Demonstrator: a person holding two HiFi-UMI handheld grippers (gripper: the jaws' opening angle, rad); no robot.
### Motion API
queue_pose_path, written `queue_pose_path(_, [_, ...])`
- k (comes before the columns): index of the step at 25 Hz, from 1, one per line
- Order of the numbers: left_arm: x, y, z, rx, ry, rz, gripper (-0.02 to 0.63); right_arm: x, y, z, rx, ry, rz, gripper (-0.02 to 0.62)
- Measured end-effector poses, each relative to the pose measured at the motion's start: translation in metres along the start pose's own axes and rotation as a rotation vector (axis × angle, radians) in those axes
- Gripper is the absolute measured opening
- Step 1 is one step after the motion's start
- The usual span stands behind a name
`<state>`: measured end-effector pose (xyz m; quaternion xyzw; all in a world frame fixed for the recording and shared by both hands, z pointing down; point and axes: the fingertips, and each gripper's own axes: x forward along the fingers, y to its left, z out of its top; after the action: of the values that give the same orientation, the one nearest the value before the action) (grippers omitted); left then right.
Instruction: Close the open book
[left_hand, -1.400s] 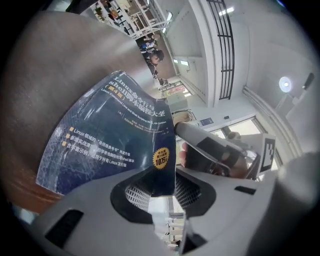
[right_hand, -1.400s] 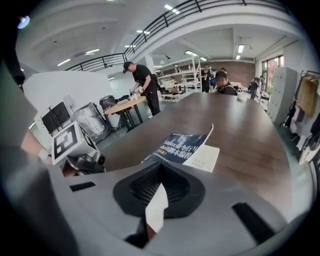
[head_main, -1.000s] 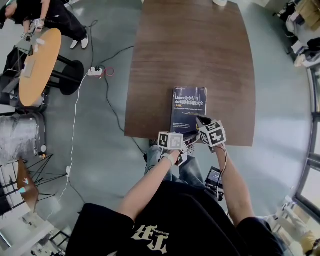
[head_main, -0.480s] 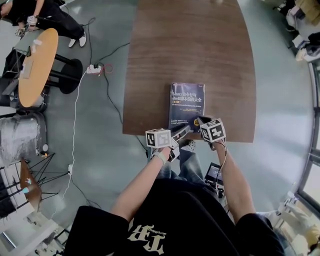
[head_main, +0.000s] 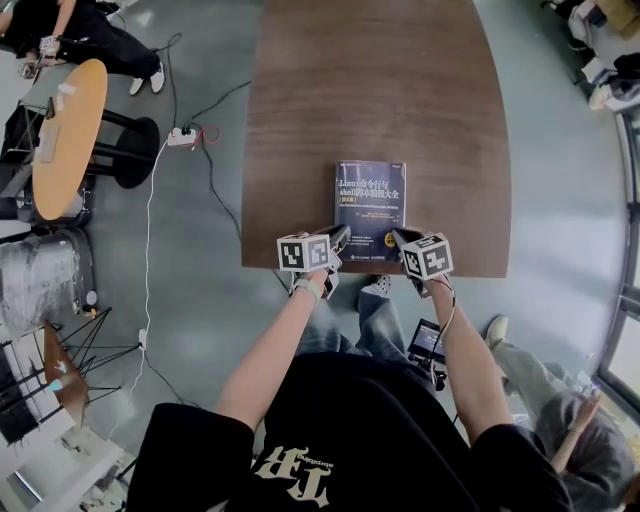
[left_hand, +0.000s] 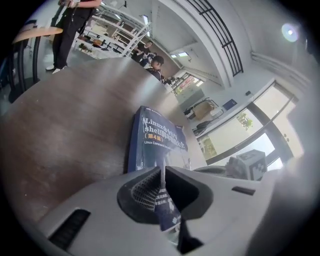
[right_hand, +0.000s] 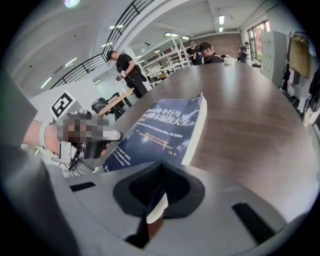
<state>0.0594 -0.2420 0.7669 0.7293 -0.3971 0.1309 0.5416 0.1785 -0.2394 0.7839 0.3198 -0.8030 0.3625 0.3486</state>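
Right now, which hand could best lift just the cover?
Left, probably: the left gripper, whose jaws have just been closing, pinches only the cover of the book; the right gripper grips pages too.

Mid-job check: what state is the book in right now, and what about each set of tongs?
book, closed, lying flat on the table with its front cover up.
left tongs, jaws have just been closing, now pinched on the book's near left corner.
right tongs, shut on the book's near right corner.
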Motion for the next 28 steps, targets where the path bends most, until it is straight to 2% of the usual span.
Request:
queue_pose_path(3, [0.006,0.004,0.001,0.034,0.043,0.031,0.006,-0.002,-0.002,0.004,0.014,0.003,0.008,-0.013])
queue_pose_path(8, [0.009,0.008,-0.002,0.077,0.098,0.074,0.006,-0.002,-0.001,0.004,0.042,0.014,0.016,-0.014])
queue_pose_path(15, [0.015,0.011,-0.005,0.266,0.255,0.217,0.006,0.002,-0.003,0.005,0.047,0.044,-0.030,-0.013])
queue_pose_path(19, [0.018,0.011,-0.007,0.342,0.271,0.260,0.006,0.003,-0.003,0.003,0.049,0.056,-0.053,-0.012])
queue_pose_path(21, [0.015,0.010,-0.008,0.330,0.256,0.239,0.006,0.001,-0.002,0.003,0.042,0.068,-0.068,-0.014])
queue_pose_path(23, [0.013,0.007,-0.008,0.302,0.229,0.182,0.006,-0.007,0.000,0.007,0.037,0.057,-0.082,-0.012])
queue_pose_path(28, [-0.005,-0.004,-0.002,0.306,0.160,0.066,0.006,-0.043,0.013,0.034,0.064,-0.069,-0.078,-0.012])
